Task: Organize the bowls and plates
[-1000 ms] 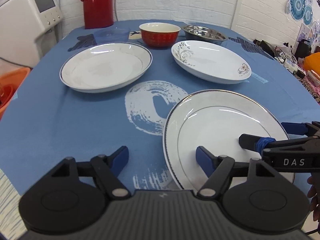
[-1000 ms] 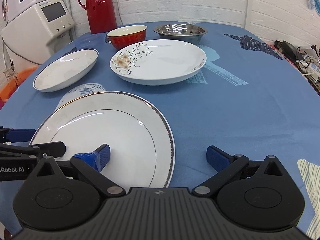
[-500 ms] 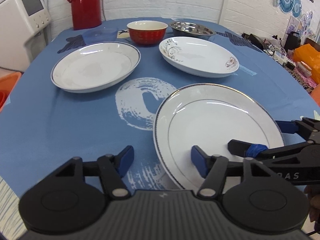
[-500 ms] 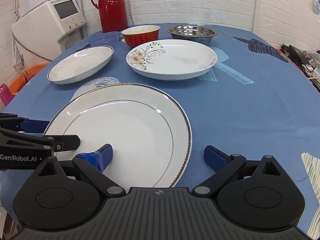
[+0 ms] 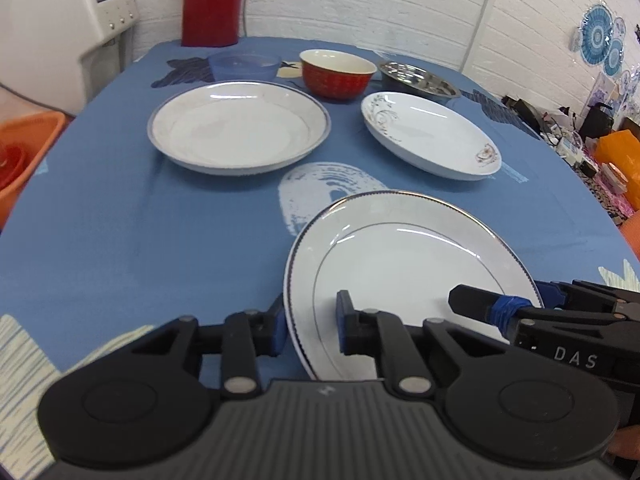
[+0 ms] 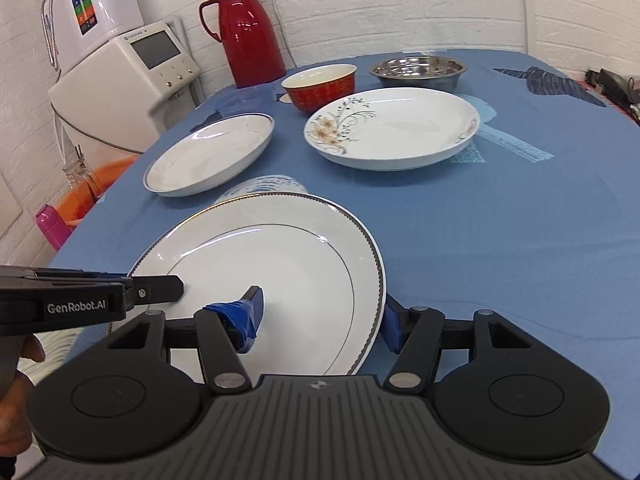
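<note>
A white machine with a grey screen (image 6: 154, 50) stands at far left beside the table, with an orange tub (image 5: 24, 148) below it and a glossy red thermos jug (image 6: 250, 30) at the table's back edge. "GenRobot.AI" reads along the left gripper (image 5: 310, 328), its blue pads pinching the near-left rim of a flat, silver-edged dinner plate (image 5: 400, 268); "DAS" is legible on the right gripper (image 6: 320, 316), clamped on the same plate's right rim, one finger over the plate and one under it. The plate sits nearest the camera, tilted above the blue printed tablecloth (image 5: 120, 240). Behind it, from the left, lie a shallow blue-rimmed white dish (image 5: 240, 126), a clear blue plastic bowl (image 5: 244, 65), a red ceramic bowl (image 5: 338, 74) with a cream inside, a white floral-print dish (image 6: 392, 128) and a steel basin (image 6: 418, 70), all apart from one another. Cluttered items crowd the far right.
</note>
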`<control>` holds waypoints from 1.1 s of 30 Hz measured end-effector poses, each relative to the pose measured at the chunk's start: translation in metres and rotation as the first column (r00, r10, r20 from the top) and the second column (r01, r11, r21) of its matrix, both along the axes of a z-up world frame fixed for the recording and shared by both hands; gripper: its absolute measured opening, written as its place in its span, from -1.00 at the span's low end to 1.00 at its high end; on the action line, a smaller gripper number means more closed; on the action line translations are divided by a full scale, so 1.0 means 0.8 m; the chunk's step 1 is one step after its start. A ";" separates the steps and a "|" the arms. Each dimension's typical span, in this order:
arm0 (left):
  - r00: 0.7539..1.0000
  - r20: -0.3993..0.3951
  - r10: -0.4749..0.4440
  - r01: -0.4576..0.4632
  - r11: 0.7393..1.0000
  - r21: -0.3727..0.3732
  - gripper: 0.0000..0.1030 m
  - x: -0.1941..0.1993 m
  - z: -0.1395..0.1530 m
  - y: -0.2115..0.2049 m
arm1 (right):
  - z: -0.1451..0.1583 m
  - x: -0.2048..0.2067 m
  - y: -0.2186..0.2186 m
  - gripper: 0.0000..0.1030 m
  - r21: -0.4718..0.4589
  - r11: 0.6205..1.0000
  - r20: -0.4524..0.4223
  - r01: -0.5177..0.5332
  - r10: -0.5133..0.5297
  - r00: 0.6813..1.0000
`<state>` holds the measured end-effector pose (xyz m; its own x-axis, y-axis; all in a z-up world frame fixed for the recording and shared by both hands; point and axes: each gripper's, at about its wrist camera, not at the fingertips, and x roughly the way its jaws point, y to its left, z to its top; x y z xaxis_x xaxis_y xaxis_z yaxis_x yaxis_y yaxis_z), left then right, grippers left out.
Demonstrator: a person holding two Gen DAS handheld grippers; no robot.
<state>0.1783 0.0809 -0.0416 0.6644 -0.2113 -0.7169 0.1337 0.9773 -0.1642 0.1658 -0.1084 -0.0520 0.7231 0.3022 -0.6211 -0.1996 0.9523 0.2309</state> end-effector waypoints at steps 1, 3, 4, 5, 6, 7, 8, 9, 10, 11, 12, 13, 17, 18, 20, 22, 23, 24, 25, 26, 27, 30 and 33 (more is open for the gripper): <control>1.000 -0.002 0.018 -0.018 1.000 -0.002 -0.81 -0.002 0.002 0.011 | 0.001 0.002 0.010 -0.11 0.009 1.000 0.001 -0.013 0.013 1.000; 0.999 0.005 0.054 -0.054 0.999 0.001 -0.81 -0.006 0.006 0.030 | 0.005 0.004 0.028 -0.07 0.021 0.999 0.015 -0.044 0.043 0.999; 0.997 0.006 0.072 -0.072 0.997 0.004 -0.81 -0.006 0.008 0.040 | 0.007 0.007 0.038 -0.07 0.016 0.998 0.022 -0.065 0.065 0.998; 0.996 0.011 0.083 -0.083 0.996 0.013 -0.80 -0.007 0.010 0.046 | 0.009 0.009 0.046 -0.07 0.012 0.997 0.026 -0.082 0.082 0.996; 0.995 0.020 0.094 -0.094 0.995 0.023 -0.80 -0.008 0.012 0.052 | 0.010 0.012 0.054 -0.06 0.014 0.995 0.028 -0.094 0.093 0.995; 0.994 0.029 0.106 -0.107 0.994 0.033 -0.79 -0.009 0.012 0.058 | 0.010 0.015 0.061 -0.06 0.013 0.994 0.031 -0.110 0.109 0.994; 0.993 0.033 0.109 -0.110 0.993 0.041 -0.79 -0.008 0.010 0.062 | 0.010 0.017 0.068 -0.05 0.000 0.992 0.037 -0.125 0.125 0.991; 0.993 0.026 0.115 -0.116 0.992 0.042 -0.78 -0.006 0.007 0.066 | 0.008 0.020 0.074 -0.05 -0.016 0.991 0.037 -0.134 0.134 0.990; 0.992 0.011 0.123 -0.124 0.992 0.039 -0.78 -0.002 0.002 0.068 | 0.005 0.025 0.077 -0.04 -0.013 0.992 0.023 -0.129 0.130 0.991; 0.992 0.008 0.126 -0.126 0.991 0.037 -0.78 0.000 -0.001 0.069 | 0.003 0.028 0.077 -0.03 0.000 0.992 0.016 -0.123 0.123 0.992; 0.992 0.007 0.125 -0.125 0.991 0.036 -0.77 0.001 -0.004 0.068 | 0.001 0.032 0.077 -0.03 -0.002 0.993 0.006 -0.121 0.121 0.993; 0.992 0.008 0.123 -0.123 0.992 0.030 -0.77 0.001 -0.005 0.067 | 0.001 0.031 0.078 -0.03 -0.011 0.992 0.004 -0.123 0.123 0.992; 0.994 0.012 0.111 -0.112 0.994 0.016 -0.69 0.003 -0.007 0.068 | 0.001 0.026 0.077 -0.01 -0.046 0.987 0.004 -0.153 0.154 0.988; 0.994 0.019 0.108 -0.109 0.994 0.018 -0.59 0.003 -0.004 0.070 | 0.003 0.028 0.076 -0.02 -0.046 0.986 -0.004 -0.160 0.160 0.987; 0.990 0.057 0.131 -0.133 0.991 0.021 -0.19 0.000 0.007 0.080 | 0.015 0.032 0.067 -0.05 -0.037 0.988 0.003 -0.148 0.148 0.989; 0.985 0.088 0.146 -0.148 0.989 0.012 -0.17 0.002 0.021 0.094 | 0.036 0.035 0.059 -0.04 -0.052 0.994 0.069 -0.101 0.104 0.992; 0.984 0.098 0.148 -0.150 0.989 0.006 -0.16 0.009 0.028 0.100 | 0.048 0.043 0.058 -0.03 -0.056 0.993 0.102 -0.101 0.107 0.989; 0.982 0.100 0.158 -0.159 0.987 0.001 -0.14 0.022 0.036 0.107 | 0.060 0.056 0.060 -0.02 -0.068 0.990 0.124 -0.121 0.128 0.984; 0.981 0.091 0.171 -0.171 0.985 -0.005 -0.14 0.038 0.043 0.114 | 0.071 0.076 0.066 -0.02 -0.085 0.986 0.135 -0.140 0.151 0.979; 0.980 0.086 0.179 -0.179 0.984 -0.012 -0.14 0.055 0.049 0.120 | 0.078 0.094 0.072 -0.01 -0.101 0.984 0.137 -0.147 0.160 0.978; 0.979 0.082 0.186 -0.186 0.982 -0.016 -0.14 0.071 0.053 0.125 | 0.084 0.117 0.082 0.00 -0.125 0.980 0.135 -0.157 0.173 0.976; 0.982 0.044 0.185 -0.184 0.982 -0.036 -0.13 0.127 0.056 0.140 | 0.084 0.183 0.107 0.02 -0.172 0.966 0.087 -0.192 0.209 0.974; 0.983 -0.036 0.182 -0.184 0.982 -0.048 -0.13 0.176 0.043 0.147 | 0.064 0.244 0.126 0.03 -0.208 0.960 -0.017 -0.187 0.188 0.982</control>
